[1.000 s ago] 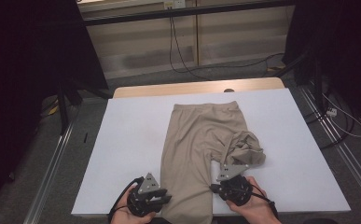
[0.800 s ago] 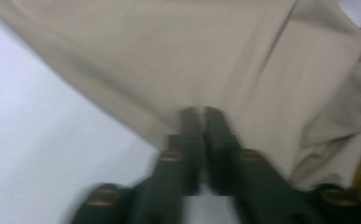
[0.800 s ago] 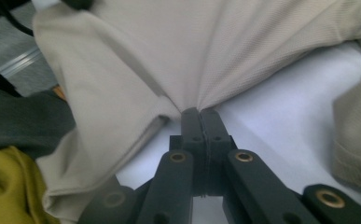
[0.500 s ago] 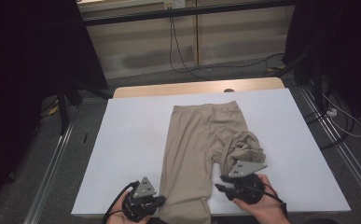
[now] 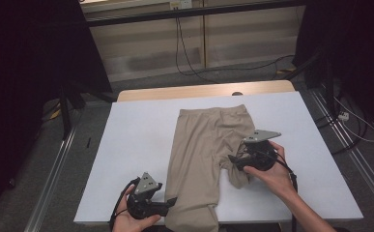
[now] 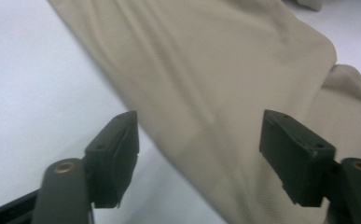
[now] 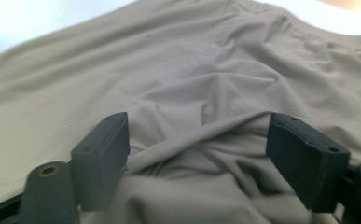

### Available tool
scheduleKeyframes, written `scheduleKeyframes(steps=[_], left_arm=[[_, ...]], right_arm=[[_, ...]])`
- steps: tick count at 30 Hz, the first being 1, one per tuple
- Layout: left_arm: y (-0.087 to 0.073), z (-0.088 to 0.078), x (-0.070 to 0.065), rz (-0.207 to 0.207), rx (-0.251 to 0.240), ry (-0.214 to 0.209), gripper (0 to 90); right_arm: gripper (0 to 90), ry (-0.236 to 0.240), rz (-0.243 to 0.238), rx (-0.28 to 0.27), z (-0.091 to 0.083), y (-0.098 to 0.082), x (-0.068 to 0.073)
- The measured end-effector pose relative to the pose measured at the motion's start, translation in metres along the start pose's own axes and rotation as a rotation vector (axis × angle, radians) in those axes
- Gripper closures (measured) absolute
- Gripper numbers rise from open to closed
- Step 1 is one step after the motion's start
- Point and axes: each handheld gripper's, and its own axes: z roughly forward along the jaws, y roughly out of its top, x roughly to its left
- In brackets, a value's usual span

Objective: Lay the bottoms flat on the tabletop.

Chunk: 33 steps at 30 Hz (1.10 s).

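Beige trousers (image 5: 201, 154) lie along the tabletop's (image 5: 136, 140) middle, reaching its near edge; both grippers, left (image 5: 171, 203) and right (image 5: 232, 160), have just been opening, jaws wide over the cloth, gripping nothing

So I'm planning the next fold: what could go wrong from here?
1. The right leg lies bunched and creased beside the right gripper, whose jaws have just opened; folding now may trap wrinkles.
2. The left leg hangs over the table edge by the open left gripper; the trousers may slide off.
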Motion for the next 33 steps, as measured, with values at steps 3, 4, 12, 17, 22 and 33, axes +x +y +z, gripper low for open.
scheduleKeyframes(steps=[3,4,12,17,22,33], left_arm=[[0.0,-0.002,0.001,-0.002,-0.012,0.002,26.4],[0.0,-0.002,0.001,0.002,-0.013,0.004,25.8],[0.0,-0.003,0.002,-0.012,-0.022,0.004,19.9],[0.0,-0.003,0.005,-0.039,-0.03,-0.01,19.8],[0.001,-0.002,0.004,-0.036,-0.031,-0.017,19.7],[0.001,0.0,0.004,-0.034,-0.027,-0.023,19.7]], right_arm=[[27.5,0.018,-0.013,0.054,0.012,-0.008,0.005],[34.6,0.01,-0.022,0.07,0.015,-0.012,0.007],[75.3,0.018,-0.022,0.052,-0.006,-0.022,0.014],[75.6,0.061,0.01,-0.001,-0.035,-0.03,0.016],[73.4,0.095,0.032,-0.032,-0.062,-0.046,0.02],[66.5,-0.015,0.09,-0.108,-0.096,-0.062,-0.007]])
